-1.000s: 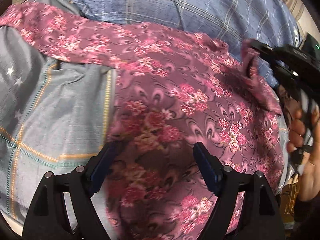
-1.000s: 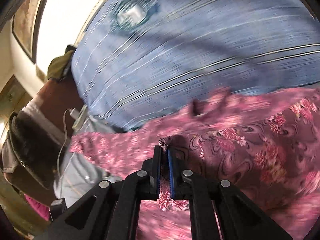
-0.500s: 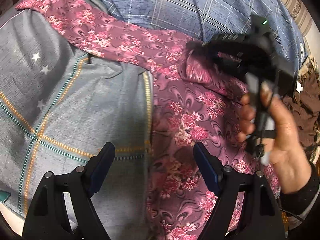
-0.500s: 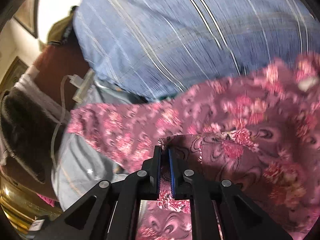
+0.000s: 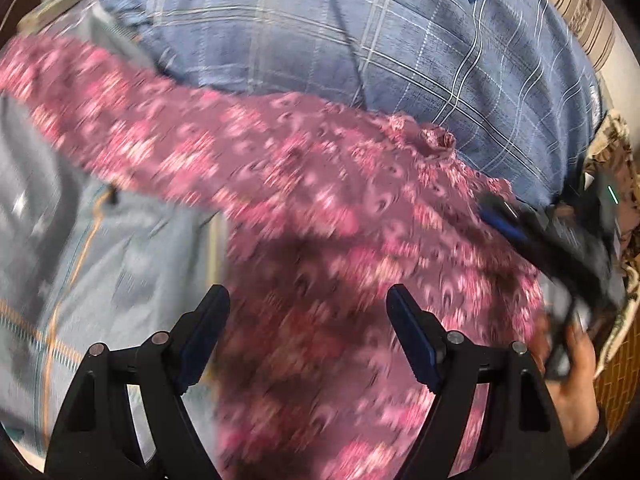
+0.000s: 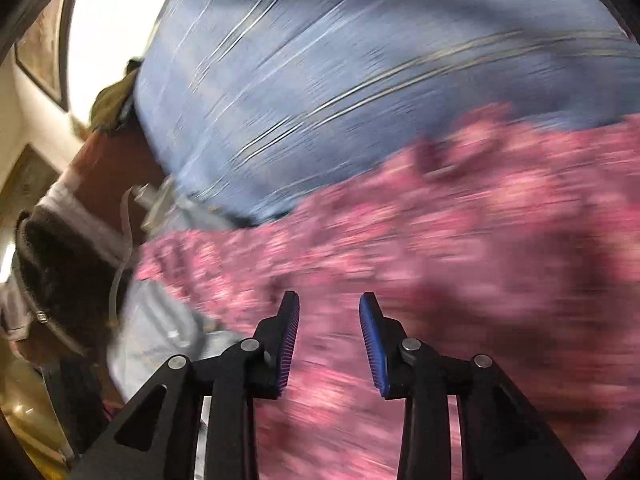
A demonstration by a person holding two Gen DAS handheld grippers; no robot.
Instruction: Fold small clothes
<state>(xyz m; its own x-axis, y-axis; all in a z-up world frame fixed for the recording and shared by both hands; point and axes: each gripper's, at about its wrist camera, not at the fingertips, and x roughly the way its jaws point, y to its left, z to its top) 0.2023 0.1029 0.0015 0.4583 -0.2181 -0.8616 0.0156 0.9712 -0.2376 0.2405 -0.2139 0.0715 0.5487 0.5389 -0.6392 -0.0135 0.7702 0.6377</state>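
Note:
A pink-and-maroon floral garment (image 5: 320, 208) lies spread on the bed, one long part reaching to the upper left. It also fills the lower half of the right wrist view (image 6: 440, 240), blurred by motion. My left gripper (image 5: 308, 312) is open and empty, hovering over the garment's near part. My right gripper (image 6: 329, 320) is open with nothing between its blue pads, just above the cloth. It also shows at the right edge of the left wrist view (image 5: 532, 232), held by a hand.
A blue plaid pillow (image 5: 360, 40) lies behind the garment. A grey sheet with orange and teal lines (image 5: 80, 260) covers the bed at left. A brown bundle and cable (image 6: 72, 240) sit at the left of the right wrist view.
My right gripper has opened and let go of the garment edge it held, and moved right and down. The folded flap now lies flat. Both views blur from motion.

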